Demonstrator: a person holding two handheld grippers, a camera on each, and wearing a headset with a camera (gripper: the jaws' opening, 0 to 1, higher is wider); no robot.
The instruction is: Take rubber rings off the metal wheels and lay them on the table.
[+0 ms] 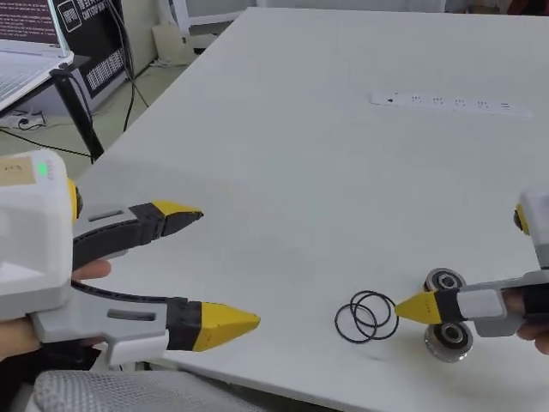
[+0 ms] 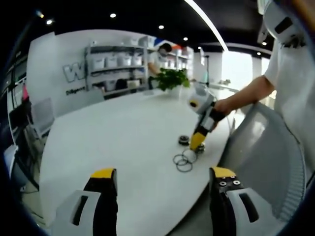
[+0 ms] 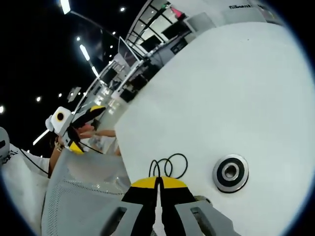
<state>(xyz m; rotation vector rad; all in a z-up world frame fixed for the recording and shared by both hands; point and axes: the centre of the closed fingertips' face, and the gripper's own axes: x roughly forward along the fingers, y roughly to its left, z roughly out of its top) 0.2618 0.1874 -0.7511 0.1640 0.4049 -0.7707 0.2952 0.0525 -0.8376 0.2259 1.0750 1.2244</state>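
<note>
Head view: white table; left gripper, lower left, jaws wide and empty, apparently parked clear of the work. The right gripper, lower right, jaws pressed together (whether nipping a ring is unclear), reaches between two metal wheels to three overlapping rubber rings lying loose at lower centre, uncontained.

- White power strip is lying flat, far right.
- Open laptop is sitting far left on a black stand. Black cables are trailing to the floor beside it.
- Grey mesh chair back is showing at the near edge.
- Left gripper view: shelving is standing along the far wall. A potted plant is sitting in front of it, and a person is standing just behind the plant.
</note>
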